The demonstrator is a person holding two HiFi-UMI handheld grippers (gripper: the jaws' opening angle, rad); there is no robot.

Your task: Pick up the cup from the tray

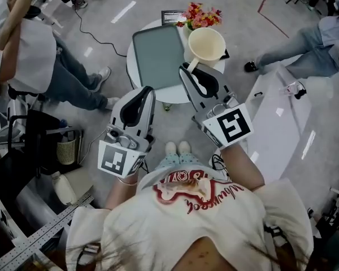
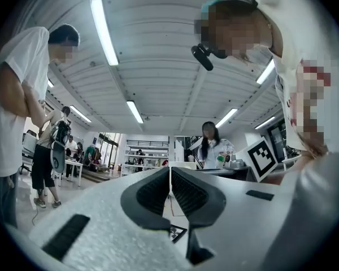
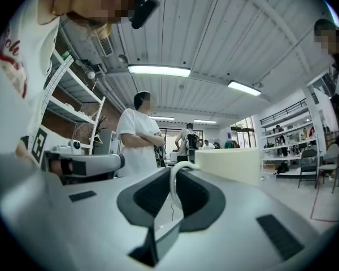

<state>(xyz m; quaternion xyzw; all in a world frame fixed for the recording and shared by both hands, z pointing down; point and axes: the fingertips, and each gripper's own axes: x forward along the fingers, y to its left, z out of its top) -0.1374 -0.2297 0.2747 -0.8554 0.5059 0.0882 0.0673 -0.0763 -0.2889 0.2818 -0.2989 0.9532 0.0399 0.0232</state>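
Observation:
A cream cup (image 1: 206, 43) with a loop handle hangs beside the right edge of the grey-green tray (image 1: 158, 55) on a small round white table (image 1: 172, 96). My right gripper (image 1: 188, 66) is shut on the cup's handle. In the right gripper view the white handle (image 3: 173, 186) curves between the dark pads and the cup's body (image 3: 229, 164) stands just past the right gripper (image 3: 175, 176). My left gripper (image 1: 149, 89) hovers at the tray's near left corner. In the left gripper view the left gripper (image 2: 170, 176) is shut with its jaws touching and nothing between them.
A bunch of flowers (image 1: 200, 16) and a small picture frame (image 1: 172, 17) stand at the table's far side. A person (image 1: 28, 55) stands close on the left, another person's legs (image 1: 294, 44) reach in at the right. A glossy white table (image 1: 279, 123) lies to my right.

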